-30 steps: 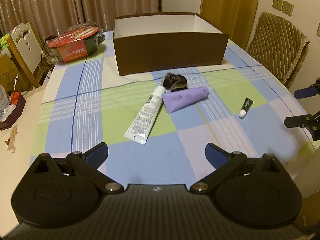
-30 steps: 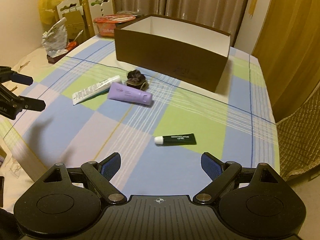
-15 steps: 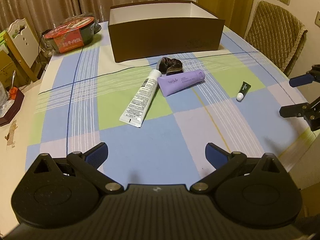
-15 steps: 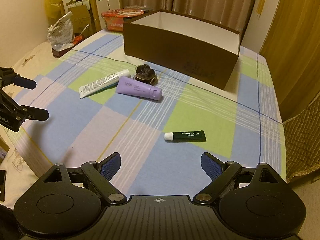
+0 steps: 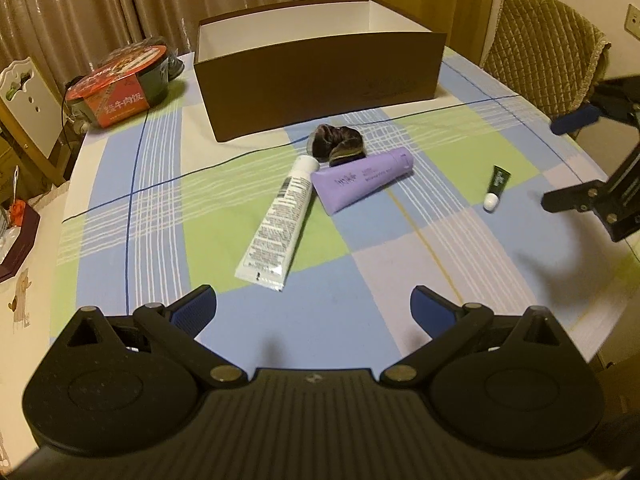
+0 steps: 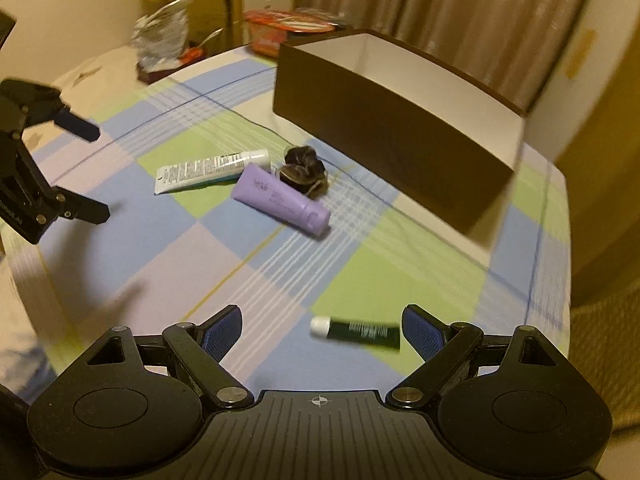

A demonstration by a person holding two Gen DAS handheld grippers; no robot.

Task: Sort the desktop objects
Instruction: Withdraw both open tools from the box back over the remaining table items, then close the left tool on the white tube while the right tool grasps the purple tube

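Note:
A white tube, a purple tube and a dark scrunchie lie together mid-table, in front of an open brown box. A small dark green tube with a white cap lies apart on the right. My left gripper is open, just short of the white tube's flat end. My right gripper is open, and the green tube lies between its fingertips. Each gripper shows in the other's view, the right gripper and the left gripper.
A red-lidded instant-food bowl stands left of the box. A padded chair is at the far right. The checked tablecloth ends at the table's left edge, past which are a white chair back and clutter.
Both grippers have moved forward over the table. The right one has closed in on the small green tube, which now lies between its fingertips. Nothing on the table has shifted.

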